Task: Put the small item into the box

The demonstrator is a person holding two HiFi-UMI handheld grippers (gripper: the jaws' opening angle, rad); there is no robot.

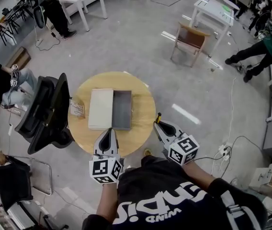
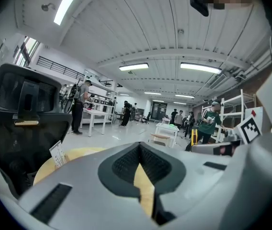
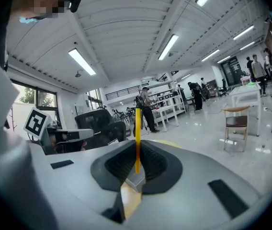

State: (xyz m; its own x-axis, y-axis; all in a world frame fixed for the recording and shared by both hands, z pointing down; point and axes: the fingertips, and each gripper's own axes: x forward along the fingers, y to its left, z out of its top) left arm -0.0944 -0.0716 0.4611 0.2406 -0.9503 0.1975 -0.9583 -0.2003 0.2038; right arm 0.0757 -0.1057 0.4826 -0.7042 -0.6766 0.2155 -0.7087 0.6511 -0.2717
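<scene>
The right gripper [image 1: 160, 124] is clamped on a thin yellow pencil [image 3: 137, 138], which pokes out past the jaw tips. It is held just off the near-right edge of the round table [image 1: 143, 110], above the floor. The left gripper [image 1: 108, 131] hovers over the near rim with its jaws drawn together, pointing at the box [image 1: 101, 109]. The box lies mid-table, white half left and grey half right, with bare wood showing on its right. A small card [image 1: 77, 108] stands at the left rim, close to a black office chair [image 1: 45, 110].
</scene>
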